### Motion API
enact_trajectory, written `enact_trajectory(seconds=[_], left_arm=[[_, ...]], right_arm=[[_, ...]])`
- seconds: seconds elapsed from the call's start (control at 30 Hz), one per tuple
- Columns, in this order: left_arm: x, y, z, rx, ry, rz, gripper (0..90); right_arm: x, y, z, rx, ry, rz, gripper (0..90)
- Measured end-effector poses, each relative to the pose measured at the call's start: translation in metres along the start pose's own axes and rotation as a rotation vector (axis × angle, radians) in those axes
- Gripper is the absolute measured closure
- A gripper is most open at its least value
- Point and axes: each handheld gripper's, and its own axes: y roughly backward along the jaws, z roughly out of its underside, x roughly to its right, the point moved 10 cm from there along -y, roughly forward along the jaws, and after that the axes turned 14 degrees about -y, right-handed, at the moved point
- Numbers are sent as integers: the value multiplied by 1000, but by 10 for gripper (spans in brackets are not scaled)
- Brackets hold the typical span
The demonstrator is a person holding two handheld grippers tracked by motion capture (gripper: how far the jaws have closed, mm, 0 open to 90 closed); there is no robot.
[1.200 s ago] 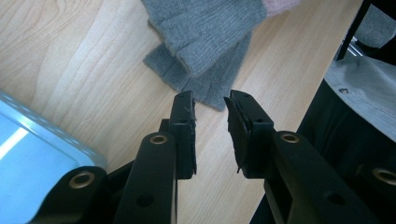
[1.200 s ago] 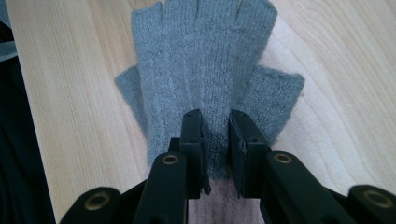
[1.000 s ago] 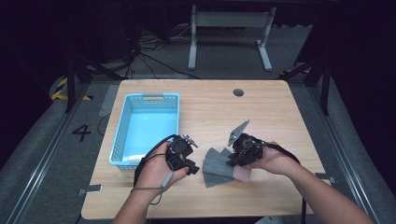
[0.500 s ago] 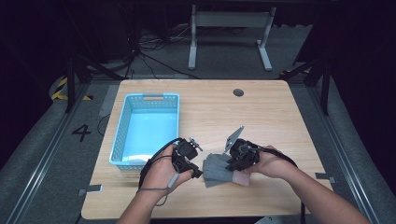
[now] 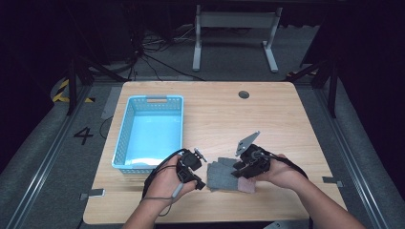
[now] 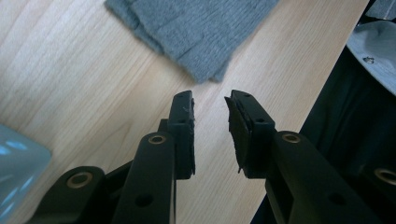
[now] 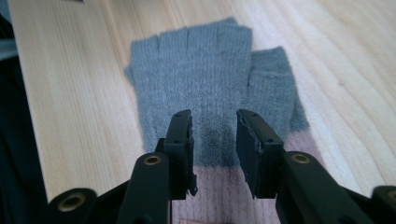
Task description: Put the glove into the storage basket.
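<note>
A grey knitted fingerless glove [image 5: 224, 175] with a pink cuff [image 5: 246, 186] lies flat near the table's front edge, a second grey glove layer [image 7: 275, 86] showing beneath it. My right gripper [image 7: 214, 122] hovers just over the glove [image 7: 205, 88] near its cuff, jaws open with only the knit seen between them. It sits at the glove's right side in the high view [image 5: 239, 168]. My left gripper [image 6: 209, 105] is open over bare wood, its tips short of the glove's finger ends [image 6: 196, 32]. In the high view it [image 5: 199, 180] is at the glove's left.
A light blue plastic basket [image 5: 125, 138] stands on the left half of the wooden table [image 5: 224, 114], just behind my left hand. A round cable hole [image 5: 244, 94] is near the far edge. A metal stand [image 5: 234, 28] rises beyond the table.
Both hands have drawn toward the front edge and closer together. The right gripper has come down over the glove's cuff end, and the glove lies flatter.
</note>
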Motion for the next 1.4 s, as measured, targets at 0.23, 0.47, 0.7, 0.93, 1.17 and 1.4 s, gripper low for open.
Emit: enact_trajectory(seconds=[0.23,0.47,0.7,0.93,1.17,1.4], left_arm=[[3,-3,-4,-7,-20,2,704],[4,-4,-4,-6,-26,5,705],[7,-10,-2,-43,-44,31,713],[6,-14,-3,-52,-42,40,709],[5,-21,-4,-73,-47,58,706],[0,-24,-4,-76,-39,62,705]], right_arm=[[9,28,1,151,-105,-9,646],[27,41,15,203,-141,35,631],[40,52,35,240,-205,46,640],[46,45,59,203,-237,33,648],[48,36,74,152,-236,21,653],[50,22,79,121,-228,31,676]])
